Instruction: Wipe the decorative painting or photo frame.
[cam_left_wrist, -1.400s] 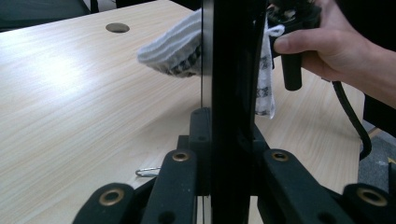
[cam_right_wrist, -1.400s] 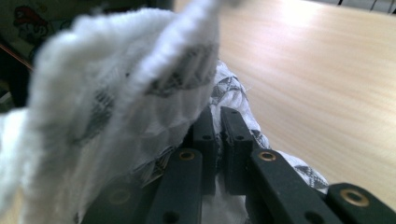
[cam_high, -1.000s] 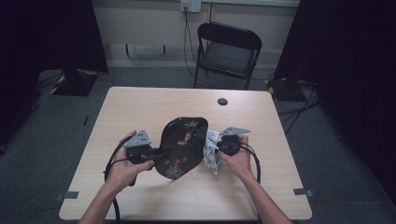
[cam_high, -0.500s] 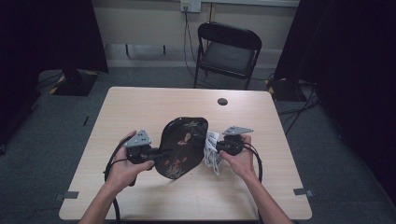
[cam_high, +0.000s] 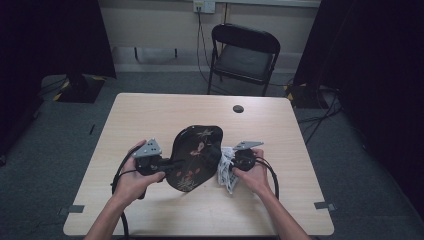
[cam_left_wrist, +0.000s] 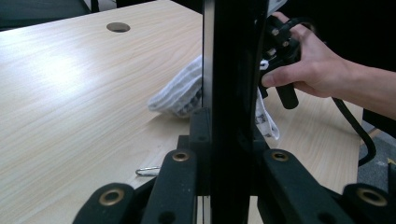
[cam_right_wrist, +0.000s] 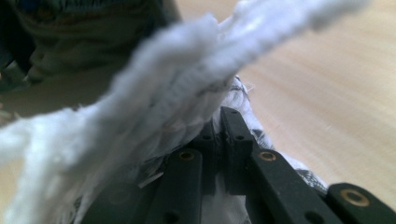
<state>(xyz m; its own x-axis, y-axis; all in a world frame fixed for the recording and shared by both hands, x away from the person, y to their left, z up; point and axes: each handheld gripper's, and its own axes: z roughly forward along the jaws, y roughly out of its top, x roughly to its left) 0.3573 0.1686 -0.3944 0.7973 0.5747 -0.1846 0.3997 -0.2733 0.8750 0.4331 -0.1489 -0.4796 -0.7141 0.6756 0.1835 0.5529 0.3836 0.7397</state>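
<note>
Jaws of left gripper (cam_high: 167, 163) clamped tight on edge of black lacquer tray (cam_high: 195, 156), holding it tilted up on its side above desk (cam_high: 150, 115). Jaws of right gripper (cam_high: 227, 162) pinched shut on white cloth (cam_high: 227, 172), pressed against tray's right face. Cloth hangs down toward desk. Small dark disc (cam_high: 238, 108) sits well apart, near far edge.

Black floral tray (cam_high: 192, 157), white patterned cloth (cam_high: 227, 172)
</note>
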